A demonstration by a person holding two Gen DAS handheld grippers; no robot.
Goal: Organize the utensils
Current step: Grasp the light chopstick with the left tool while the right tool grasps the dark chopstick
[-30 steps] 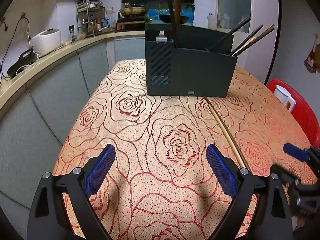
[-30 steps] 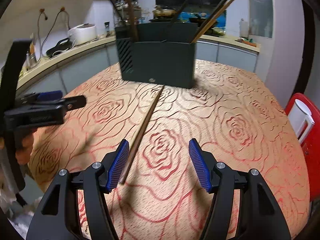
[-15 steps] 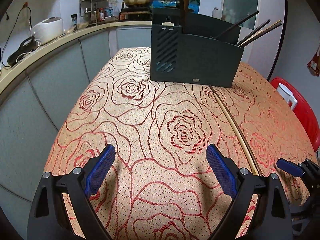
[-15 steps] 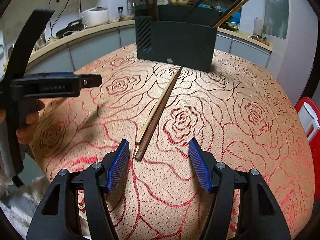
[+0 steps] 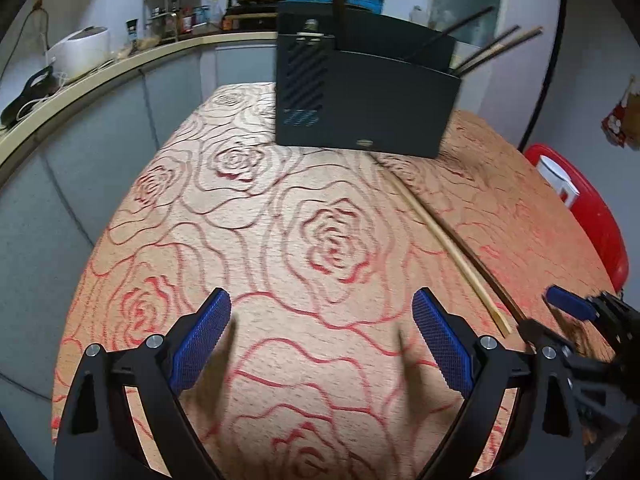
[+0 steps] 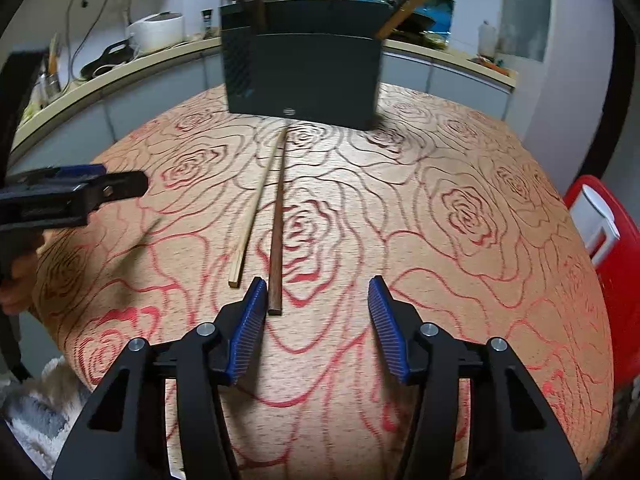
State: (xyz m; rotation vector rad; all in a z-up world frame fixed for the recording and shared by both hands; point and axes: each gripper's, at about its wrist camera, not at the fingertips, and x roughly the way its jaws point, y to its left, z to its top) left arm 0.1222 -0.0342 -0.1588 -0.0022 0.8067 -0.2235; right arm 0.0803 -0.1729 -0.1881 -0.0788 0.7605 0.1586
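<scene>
Here the right gripper, blue pads spread wide and holding nothing, sits low over the rose-patterned orange tablecloth, with the near end of the dark brown wooden chopstick just inside its left pad. The pale bamboo chopstick lies just beside the dark one, outside the jaws, both running toward the dark green plastic utensil holder at the far edge of the table.

The likely trouble: closing so near the tip could pinch only the very end, so the stick pivots or slips, or the left pad nudges the pale stick aside.

The left gripper, also wide open and empty, hovers well apart to the left. Chopsticks already standing in the holder lean outward and could block an insertion. A red plastic stool stands beyond the table's right edge.
</scene>
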